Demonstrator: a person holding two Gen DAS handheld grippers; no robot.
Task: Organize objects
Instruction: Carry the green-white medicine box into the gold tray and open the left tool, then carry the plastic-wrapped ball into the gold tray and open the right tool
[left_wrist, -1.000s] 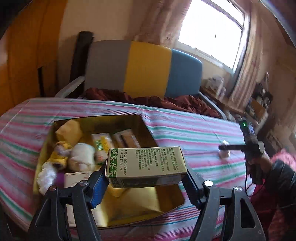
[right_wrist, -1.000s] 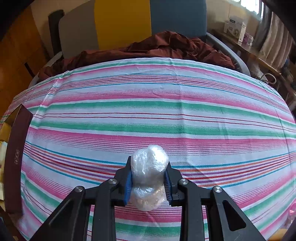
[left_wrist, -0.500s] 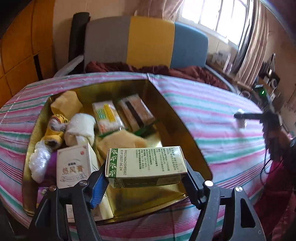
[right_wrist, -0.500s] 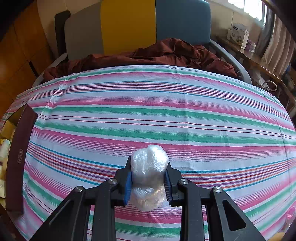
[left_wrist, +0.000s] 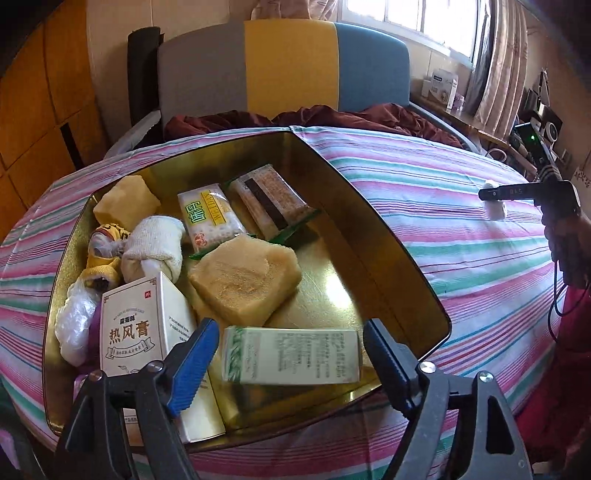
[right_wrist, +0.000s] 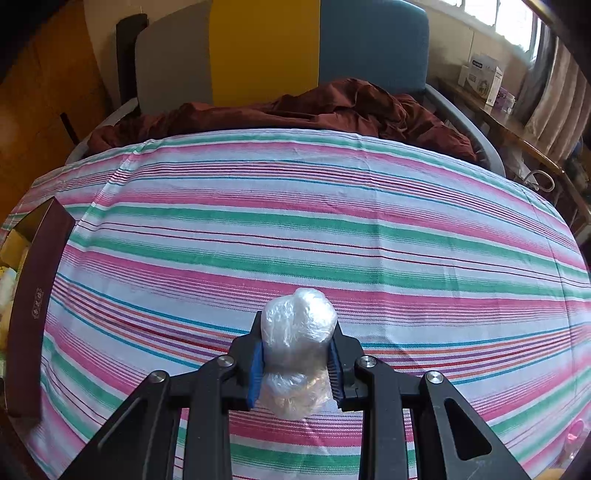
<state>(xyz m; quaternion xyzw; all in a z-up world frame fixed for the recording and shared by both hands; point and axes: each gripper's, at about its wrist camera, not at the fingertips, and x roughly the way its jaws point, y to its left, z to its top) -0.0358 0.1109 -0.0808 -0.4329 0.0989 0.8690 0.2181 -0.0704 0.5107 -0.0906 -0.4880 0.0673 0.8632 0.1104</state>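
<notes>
- Where the left wrist view starts at its left edge: white plastic bag (left_wrist: 72, 325) against the near-left wall of the gold tin (left_wrist: 399, 251), with a yellow-and-white soft toy (left_wrist: 101, 254) and a rolled white towel (left_wrist: 155, 247) behind it.
- Just right of those, upright in the near-left corner: white carton with brown Chinese characters (left_wrist: 136, 328), as half a second ago.
- Further in, unmoved: yellow sponge block (left_wrist: 125, 201), biscuit packet with green lettering (left_wrist: 208, 219), wafer packet with a dark stripe (left_wrist: 273, 199), tan sponge (left_wrist: 245, 277) at centre.
- Changed most: green-and-white box (left_wrist: 291, 356), clamped between the pads half a second ago, now blurred and lower, over the tin's near floor, with a gap to each blue pad.
- Left gripper (left_wrist: 291, 365) spread wide, gripping nothing, jaws either side of that box.
- Tin larger and closer in frame than one second ago, with more of its inside showing.
- Far right of the same view: right gripper (left_wrist: 493, 194) side-on above the striped tablecloth (left_wrist: 461, 236), well apart from the tin, a white lump in its tips.
- From the right wrist view: tin's dark maroon outer wall (right_wrist: 33, 302) at the left edge, slightly wider than before.
- Centre: right gripper (right_wrist: 295, 354) narrowed onto a clear-wrapped bundle (right_wrist: 297, 332), grip unchanged across all three moments, above the cloth.
</notes>
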